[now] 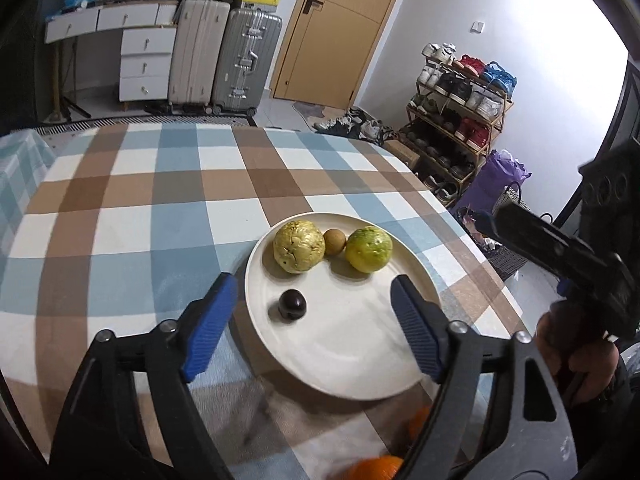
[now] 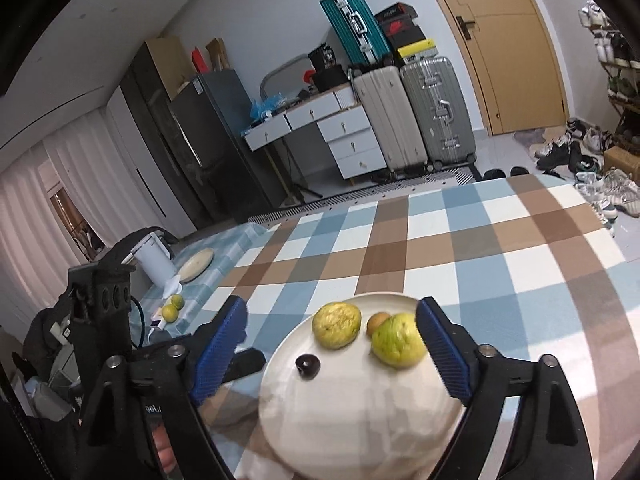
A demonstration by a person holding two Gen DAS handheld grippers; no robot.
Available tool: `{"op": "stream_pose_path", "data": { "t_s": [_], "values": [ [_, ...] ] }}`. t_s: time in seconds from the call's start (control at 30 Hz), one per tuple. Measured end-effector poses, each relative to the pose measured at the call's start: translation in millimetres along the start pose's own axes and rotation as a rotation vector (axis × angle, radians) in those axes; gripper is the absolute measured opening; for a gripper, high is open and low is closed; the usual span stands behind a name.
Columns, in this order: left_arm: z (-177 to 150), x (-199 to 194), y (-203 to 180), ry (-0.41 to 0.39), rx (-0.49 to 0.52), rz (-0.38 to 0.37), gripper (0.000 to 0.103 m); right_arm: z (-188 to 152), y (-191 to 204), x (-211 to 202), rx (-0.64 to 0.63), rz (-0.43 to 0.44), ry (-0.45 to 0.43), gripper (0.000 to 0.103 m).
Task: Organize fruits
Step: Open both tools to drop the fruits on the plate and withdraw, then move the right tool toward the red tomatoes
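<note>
Ahead of you stands a tan door (image 1: 340,28) in a white wall (image 1: 500,8). Two suitcases (image 1: 224,56) and white drawers (image 1: 146,64) line the tiled floor (image 2: 500,152); a shoe rack (image 1: 460,116) sits right, curtains (image 2: 48,200) and a dark fridge (image 2: 208,136) left.

You're working in a lived-in home: suitcases (image 1: 224,56) at eleven o'clock beside a white drawer unit (image 1: 145,65), a crowded shoe rack (image 1: 460,108) at two o'clock, and a checked cloth over the tabletop (image 1: 160,208).
</note>
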State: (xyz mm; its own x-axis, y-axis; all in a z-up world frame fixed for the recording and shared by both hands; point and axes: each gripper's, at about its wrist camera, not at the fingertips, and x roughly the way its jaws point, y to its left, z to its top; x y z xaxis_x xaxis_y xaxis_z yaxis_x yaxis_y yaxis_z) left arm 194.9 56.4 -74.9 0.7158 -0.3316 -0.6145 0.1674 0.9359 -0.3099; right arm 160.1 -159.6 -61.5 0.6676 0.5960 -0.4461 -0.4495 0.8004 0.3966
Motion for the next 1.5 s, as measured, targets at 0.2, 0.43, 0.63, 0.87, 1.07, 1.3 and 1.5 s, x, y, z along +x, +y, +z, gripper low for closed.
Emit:
{"op": "stream_pose_path", "data": {
  "t_s": [0.2,0.43,0.63,0.87,1.07,1.3,1.5],
  "values": [
    [-12.5,-32.0,-22.9,-0.017,0.025,0.028,0.086,-21.2,9.6,-40.1,-0.001,-0.032,-0.028,0.103],
    [-31.2,-68.8,-45.0,-0.062,0.038,0.069,0.102,-43.2,20.3,-74.3,-0.017,-0.036,-0.052,0.103],
    [-46.7,-91.2,-58.7,-0.067,0.044,0.093,0.102,-65.0,28.8,-90.4,-0.022,-0.045,-0.032,0.103],
    [-70.2,-113.3,-70.7,-0.06,0.054,0.098,0.102,-93.0,40.8,-105.1,-0.045,-0.028,0.009,0.103],
    [-96.5,-120.6,-70.8,-0.032,0.051,0.093,0.102,-119.2,50.7,-116.9,-0.069,-0.017,0.065,0.103],
    [-119.2,-126.2,-64.2,-0.008,0.026,0.084,0.102,-148.3,55.3,-119.6,-0.062,-0.016,0.123,0.103],
    [-136.1,-121.2,-54.9,0.021,-0.014,0.077,0.102,-165.2,53.5,-113.4,-0.04,0.021,0.159,0.103]
  ]
}}
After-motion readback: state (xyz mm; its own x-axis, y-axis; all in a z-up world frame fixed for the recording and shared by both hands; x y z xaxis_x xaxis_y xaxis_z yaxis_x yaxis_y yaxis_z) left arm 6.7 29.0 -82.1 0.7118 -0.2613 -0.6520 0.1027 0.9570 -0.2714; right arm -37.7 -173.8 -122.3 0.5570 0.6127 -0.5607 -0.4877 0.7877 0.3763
